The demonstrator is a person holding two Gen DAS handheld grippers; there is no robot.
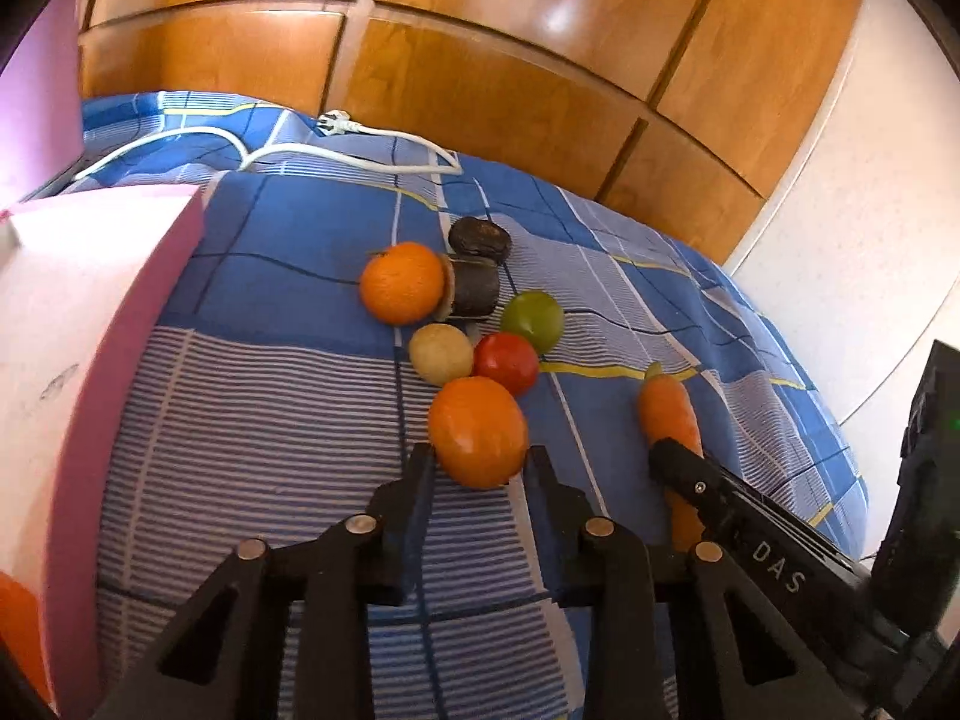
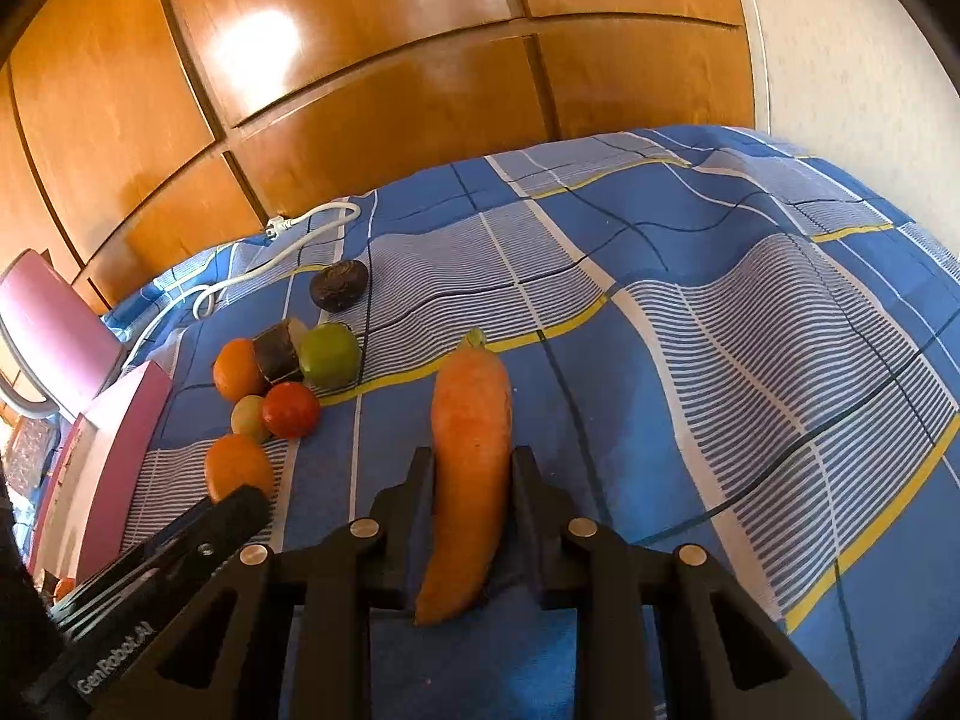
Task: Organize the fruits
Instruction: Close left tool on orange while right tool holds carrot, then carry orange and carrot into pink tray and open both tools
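On a blue checked bedspread (image 1: 288, 408) lies a cluster of produce. My left gripper (image 1: 479, 461) has its jaws around a large orange (image 1: 477, 431), touching both sides. Beyond it lie a red tomato (image 1: 505, 362), a pale potato (image 1: 440, 353), a green apple (image 1: 533, 312), a second orange (image 1: 402, 282) and two dark avocado pieces (image 1: 477, 264). My right gripper (image 2: 471, 465) is shut on a carrot (image 2: 471, 456) lying lengthwise between its fingers; the carrot also shows in the left wrist view (image 1: 669, 411).
A pink and white box (image 1: 78, 360) stands at the left, close to the fruit. A white power cable (image 1: 336, 147) lies at the far side of the bed. Wooden wardrobe doors (image 1: 480, 60) rise behind. The bedspread stretches out to the right (image 2: 750, 330).
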